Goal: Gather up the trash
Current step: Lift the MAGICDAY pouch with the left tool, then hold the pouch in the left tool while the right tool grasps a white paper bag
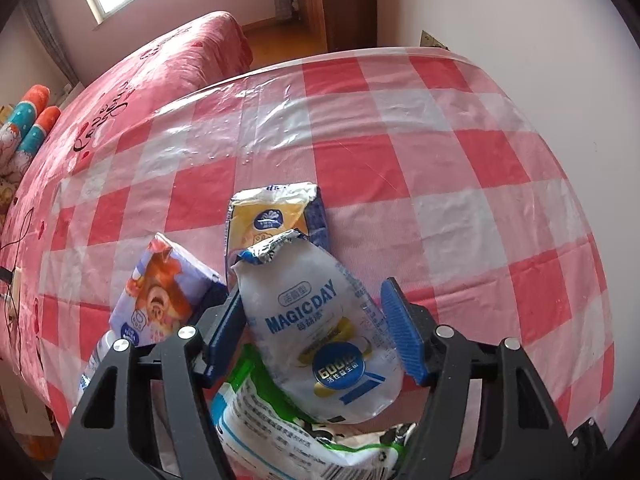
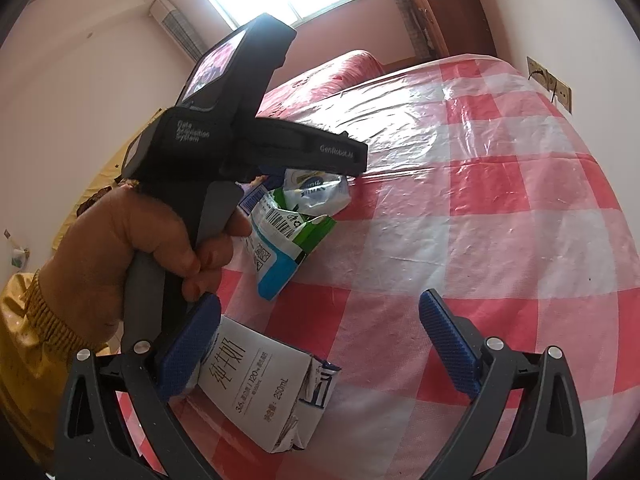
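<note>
In the left wrist view my left gripper (image 1: 314,304) points steeply down over a heap of trash on the checked table (image 1: 460,160). A translucent white MAGICDAY pouch (image 1: 320,320) stands between its blue pads (image 1: 400,332), which meet both edges. Under it lie a yellow-and-blue wrapper (image 1: 276,216) and a green-and-white carton (image 1: 280,432). A cartoon tissue packet (image 1: 160,292) sits to the left. In the right wrist view my right gripper (image 2: 320,300) is open wide and low over the table. A flattened white milk carton (image 2: 260,392) lies against its left finger.
A hand (image 2: 140,248) in a yellow sleeve holds the black left gripper body (image 2: 248,140) above the green-and-white carton (image 2: 280,240). A clear bottle (image 1: 96,360) lies by the table's near-left edge. A pink-covered bed (image 1: 140,80) stands beyond. A wall borders the table's right side.
</note>
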Demonstrator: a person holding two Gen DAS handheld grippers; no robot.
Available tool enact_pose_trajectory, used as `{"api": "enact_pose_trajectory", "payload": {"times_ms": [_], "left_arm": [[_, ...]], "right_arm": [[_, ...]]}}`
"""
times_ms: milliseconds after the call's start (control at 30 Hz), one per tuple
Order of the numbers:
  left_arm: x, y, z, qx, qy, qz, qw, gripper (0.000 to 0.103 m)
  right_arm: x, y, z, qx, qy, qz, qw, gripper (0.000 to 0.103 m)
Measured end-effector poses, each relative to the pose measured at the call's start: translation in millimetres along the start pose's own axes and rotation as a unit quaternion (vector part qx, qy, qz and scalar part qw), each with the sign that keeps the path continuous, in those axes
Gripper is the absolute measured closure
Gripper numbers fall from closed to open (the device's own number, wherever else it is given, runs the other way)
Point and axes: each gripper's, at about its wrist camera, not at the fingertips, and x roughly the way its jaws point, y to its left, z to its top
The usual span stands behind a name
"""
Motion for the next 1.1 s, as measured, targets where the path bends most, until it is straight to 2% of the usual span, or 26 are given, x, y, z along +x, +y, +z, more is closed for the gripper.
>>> {"api": "enact_pose_trajectory", "payload": {"times_ms": [233,467,800,967,1100], "left_arm": [[-14.1,3.9,-6.4,-0.012,-0.018,-0.013,0.9997,0.043],[-40.0,12.5,-12.6,-0.026,-0.046,-0.037,0.9979,0.044],[-88.4,46.8,-33.2,-0.065,-0.091,-0.064,0.9916,0.045],[-110.5,68.6,-47.5,-0.089,-0.114,-0.074,0.9867,0.045],[-124.9,86.6,-64.3,-0.105,-0.126,-0.081,0.9831,0.045]], "right_arm": [[-0.7,-0.4,-0.3,-0.003,0.003,0.001,1.0,0.005],[9.6,1.5,-4.8,-0.014,0.025,0.002,1.0,0.005],[17.8,21.2,-16.8,-0.052,0.053,0.044,0.996,0.005],[13.0,31.0,-20.5,-0.075,0.043,0.038,0.996,0.005],[2.8,34.2,-20.5,-0.071,0.017,0.041,0.997,0.005]]}}
